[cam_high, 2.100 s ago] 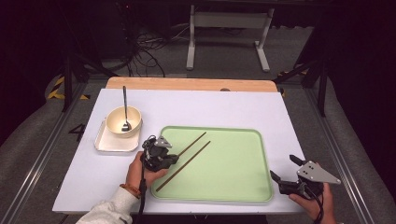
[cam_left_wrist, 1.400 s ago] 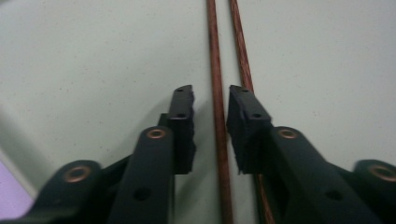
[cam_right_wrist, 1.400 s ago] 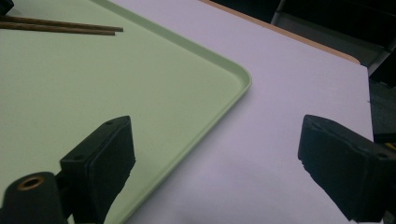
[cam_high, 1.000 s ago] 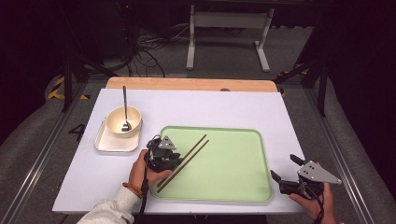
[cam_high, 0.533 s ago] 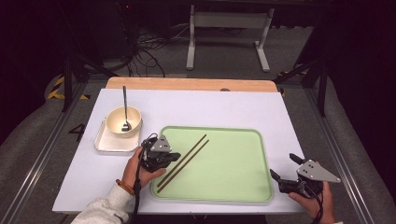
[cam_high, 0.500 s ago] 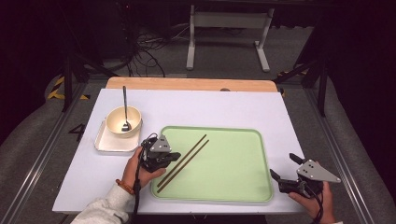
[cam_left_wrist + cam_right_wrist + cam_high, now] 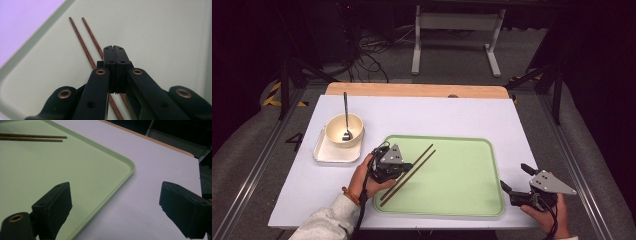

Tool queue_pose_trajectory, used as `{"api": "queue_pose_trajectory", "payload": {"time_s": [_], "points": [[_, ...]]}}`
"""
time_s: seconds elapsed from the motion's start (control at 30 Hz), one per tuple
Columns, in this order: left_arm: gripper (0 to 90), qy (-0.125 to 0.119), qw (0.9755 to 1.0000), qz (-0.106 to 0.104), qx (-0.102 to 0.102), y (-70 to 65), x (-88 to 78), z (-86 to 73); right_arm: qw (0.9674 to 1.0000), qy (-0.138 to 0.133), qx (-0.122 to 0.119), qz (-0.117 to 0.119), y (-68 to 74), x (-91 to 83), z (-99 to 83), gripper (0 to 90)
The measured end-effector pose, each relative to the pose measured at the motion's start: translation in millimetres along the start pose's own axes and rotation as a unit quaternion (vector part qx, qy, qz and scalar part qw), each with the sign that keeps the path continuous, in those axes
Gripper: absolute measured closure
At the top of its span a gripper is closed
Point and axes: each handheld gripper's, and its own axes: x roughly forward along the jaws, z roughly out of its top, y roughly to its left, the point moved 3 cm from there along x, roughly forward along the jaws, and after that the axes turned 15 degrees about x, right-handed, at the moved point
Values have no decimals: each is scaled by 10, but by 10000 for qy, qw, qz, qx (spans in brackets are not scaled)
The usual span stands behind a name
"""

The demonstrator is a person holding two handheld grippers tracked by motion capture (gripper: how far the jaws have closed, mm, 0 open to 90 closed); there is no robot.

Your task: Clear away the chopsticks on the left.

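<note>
Two brown chopsticks (image 7: 422,156) lie side by side, slanted, on the left part of a light green tray (image 7: 457,180). My left gripper (image 7: 405,168) hovers just over their middle, pointing down at them (image 7: 77,30). In the left gripper view its jaws (image 7: 115,47) are pressed together, and I see nothing between the pads; the chopsticks pass underneath. My right gripper (image 7: 516,178) rests at the tray's near right corner. It is open (image 7: 115,188) and holds nothing, with the tray's edge (image 7: 120,167) between its jaws and the chopstick tips (image 7: 32,137) far off.
A cream bowl (image 7: 344,131) with a metal spoon (image 7: 345,107) standing in it sits on a white square dish (image 7: 329,152) left of the tray. The white table (image 7: 437,115) has a wooden strip along its far edge. Dark floor and cables lie beyond.
My left gripper has shifted slightly over the chopsticks, which still lie on the tray. The right gripper has kept still.
</note>
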Motion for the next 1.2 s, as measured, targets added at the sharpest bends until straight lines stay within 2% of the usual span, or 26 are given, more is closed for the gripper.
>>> {"api": "queue_pose_trajectory", "payload": {"time_s": [0.17,0.3,0.37,0.63,0.83,1.0,1.2], "points": [[900,-15,9999,-156,68,25,124,54,10000,2,-2,7,-2,15,3,117],[900,17,9996,-262,134,42,234,95,9999,-96,-9,49,16,10,18,134],[900,46,9995,-235,197,46,269,111,9999,-94,-10,47,14,12,16,139],[900,24,9990,-383,222,78,368,133,9999,-114,3,20,2,10,23,132],[900,194,9980,-519,290,72,508,145,10000,-70,-19,22,9,35,21,129],[900,394,9972,-551,332,82,603,131,10000,-35,-35,19,8,46,14,129],[900,409,9972,-548,298,107,633,125,10000,-32,-28,31,6,57,16,129]]}}
